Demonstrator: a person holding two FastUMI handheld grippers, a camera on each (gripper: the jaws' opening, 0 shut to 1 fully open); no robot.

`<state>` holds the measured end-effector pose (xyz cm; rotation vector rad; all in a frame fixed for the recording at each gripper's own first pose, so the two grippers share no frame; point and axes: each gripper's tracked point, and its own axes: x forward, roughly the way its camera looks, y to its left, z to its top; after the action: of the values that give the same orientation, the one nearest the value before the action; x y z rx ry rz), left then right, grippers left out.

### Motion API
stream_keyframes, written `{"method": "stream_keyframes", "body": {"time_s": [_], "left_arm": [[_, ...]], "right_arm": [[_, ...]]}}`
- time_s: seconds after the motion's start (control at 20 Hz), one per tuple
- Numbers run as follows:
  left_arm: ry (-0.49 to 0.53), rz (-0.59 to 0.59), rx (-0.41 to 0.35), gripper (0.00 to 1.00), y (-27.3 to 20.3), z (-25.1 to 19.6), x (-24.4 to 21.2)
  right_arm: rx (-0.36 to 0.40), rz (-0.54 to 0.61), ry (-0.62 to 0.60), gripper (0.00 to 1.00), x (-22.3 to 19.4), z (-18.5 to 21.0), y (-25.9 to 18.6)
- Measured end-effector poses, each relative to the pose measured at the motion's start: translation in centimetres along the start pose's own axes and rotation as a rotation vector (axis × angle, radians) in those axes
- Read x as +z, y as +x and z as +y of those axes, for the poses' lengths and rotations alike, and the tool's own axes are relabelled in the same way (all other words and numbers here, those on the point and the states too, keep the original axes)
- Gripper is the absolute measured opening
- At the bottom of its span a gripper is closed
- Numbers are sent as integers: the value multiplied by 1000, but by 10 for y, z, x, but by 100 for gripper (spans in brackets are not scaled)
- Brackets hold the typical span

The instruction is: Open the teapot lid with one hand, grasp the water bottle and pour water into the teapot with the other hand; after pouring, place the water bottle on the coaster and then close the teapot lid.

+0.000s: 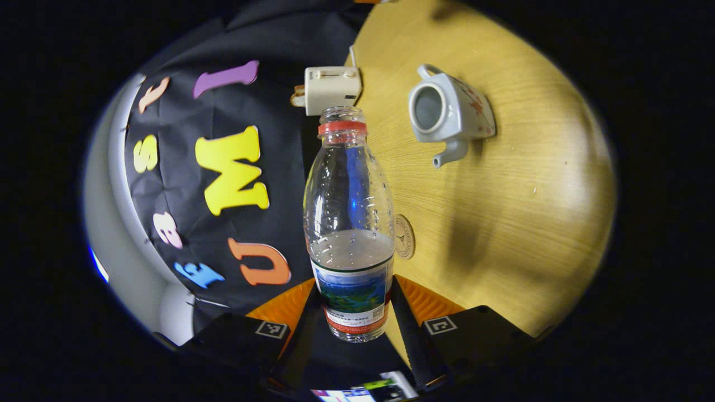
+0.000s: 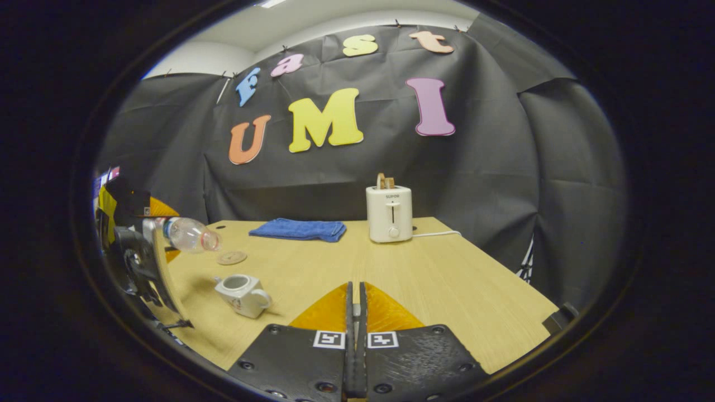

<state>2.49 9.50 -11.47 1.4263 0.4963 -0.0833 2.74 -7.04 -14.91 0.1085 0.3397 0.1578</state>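
- The left gripper (image 1: 353,312) clamps its jaws on the label end of a water bottle (image 1: 349,223), held tipped sideways above the wooden surface (image 1: 519,223).
- The teapot (image 1: 449,111) stands lidless beyond the bottle's neck, the coaster (image 1: 404,237) nearby.
- The right gripper (image 2: 355,312) hangs with jaws closed on nothing I can see.
- A toaster (image 2: 389,214) and blue cloth (image 2: 298,229) sit by the wall.

Left gripper view looks sideways over the table (image 1: 503,212); right gripper view faces the wall; both share the toaster (image 2: 389,214).
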Motion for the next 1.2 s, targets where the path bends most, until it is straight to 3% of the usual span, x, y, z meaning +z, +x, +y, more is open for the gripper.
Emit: {"method": "stream_keyframes", "body": {"time_s": [0.1, 0.2, 0.25, 0.3, 0.7, 0.9, 1.2], "left_arm": [[-210, -18, -15, 77, 4, -2, 1], [-385, -36, -6, 74, 7, 1, 4], [-457, -41, -6, 77, 0, 0, 3], [-522, -46, -10, 74, -5, -2, 3], [-1078, -136, -24, 74, -18, 21, 10], [-1173, -187, 38, 74, -19, 41, 9], [-1348, -277, 16, 74, 9, 66, 21]], "right_arm": [[-6, -5, -3, 0, 4, 2, -1], [-3, -10, -11, 0, 8, 9, -2], [-1, -12, -19, 0, 10, 12, -3], [2, -15, -25, 0, 13, 15, -4], [29, -54, -36, 0, 32, 39, -9], [49, -57, -33, 0, 36, 50, -11], [60, -49, -34, 0, 33, 59, -13]]}}
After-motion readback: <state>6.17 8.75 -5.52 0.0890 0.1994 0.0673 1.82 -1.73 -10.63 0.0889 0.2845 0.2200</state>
